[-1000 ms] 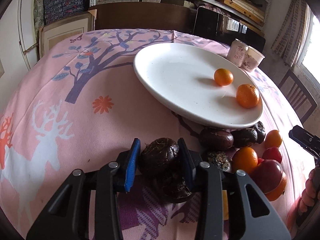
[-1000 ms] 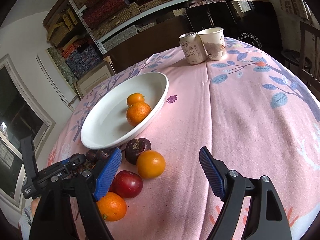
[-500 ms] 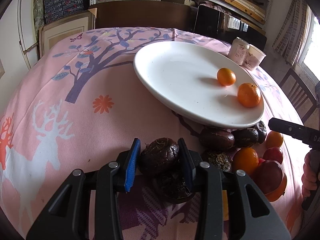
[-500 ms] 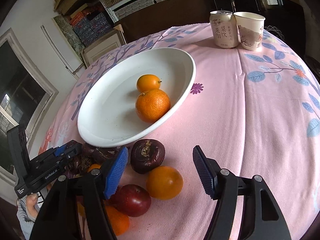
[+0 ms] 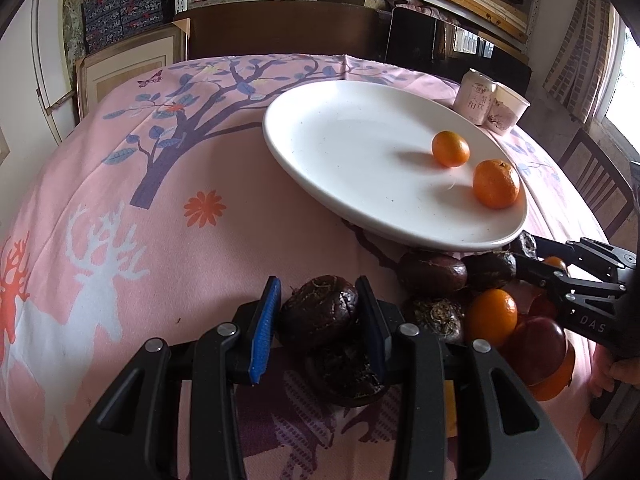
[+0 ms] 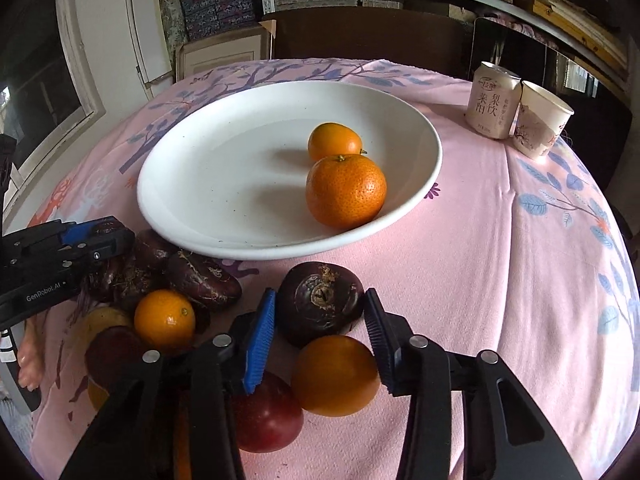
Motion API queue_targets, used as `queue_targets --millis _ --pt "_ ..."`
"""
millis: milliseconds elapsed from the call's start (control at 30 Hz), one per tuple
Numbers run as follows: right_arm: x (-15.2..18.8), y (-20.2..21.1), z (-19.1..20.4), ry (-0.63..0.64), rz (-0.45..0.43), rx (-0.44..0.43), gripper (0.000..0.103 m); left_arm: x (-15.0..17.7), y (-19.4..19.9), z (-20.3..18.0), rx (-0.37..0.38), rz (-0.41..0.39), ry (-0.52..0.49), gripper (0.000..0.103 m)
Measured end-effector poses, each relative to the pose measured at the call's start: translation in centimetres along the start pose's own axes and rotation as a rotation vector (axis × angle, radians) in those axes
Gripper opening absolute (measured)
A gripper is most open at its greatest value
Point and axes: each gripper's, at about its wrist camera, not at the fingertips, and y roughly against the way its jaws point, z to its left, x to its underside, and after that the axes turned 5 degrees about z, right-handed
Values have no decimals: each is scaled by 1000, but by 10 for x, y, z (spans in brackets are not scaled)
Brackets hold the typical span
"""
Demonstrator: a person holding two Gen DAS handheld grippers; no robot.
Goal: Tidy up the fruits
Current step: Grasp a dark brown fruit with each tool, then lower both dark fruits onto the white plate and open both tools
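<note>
A: Where's the fruit?

B: Two oranges (image 6: pixel 346 190) lie in the white plate (image 6: pixel 192 200); the rest sits heaped on the pink surface (image 6: pixel 500 280) just beside its near rim. The left tongs (image 5: pixel 318 314) are clamped on a wrinkled dark fruit (image 5: pixel 318 310). The right tongs (image 6: pixel 320 320) stand apart around a smooth dark fruit (image 6: pixel 320 298), pads close to its sides, not yet pinching as far as I can tell.

A: So which step?

B: Picking up, I'd judge. Next the right tongs need to close, then both fruits get lifted over the rim into the plate.

A: Anything unclear?

B: The fruits at the back of the heap hide behind each other and the left tongs. A can (image 6: pixel 494 104) and paper cup (image 6: pixel 540 124) stand well behind.
</note>
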Motion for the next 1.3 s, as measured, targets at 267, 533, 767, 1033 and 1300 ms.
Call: queue_targets --millis 267,533,767,1033,1300 --pt "25 39 -28 -130 -100 -81 43 6 26 3 -5 -85 29 37" --pt "-16 67 -43 -222 -191 -212 43 -39 48 -12 21 -157 17 37" --pt "-79 38 1 -100 -149 -217 44 -89 8 -26 1 -103 -8 37" --pt "-84 -11 25 -2 -49 -141 45 -89 -29 -20 27 -16 -28 51" --pt "-66 40 9 -48 -173 -155 58 -71 11 -11 10 -113 -5 74"
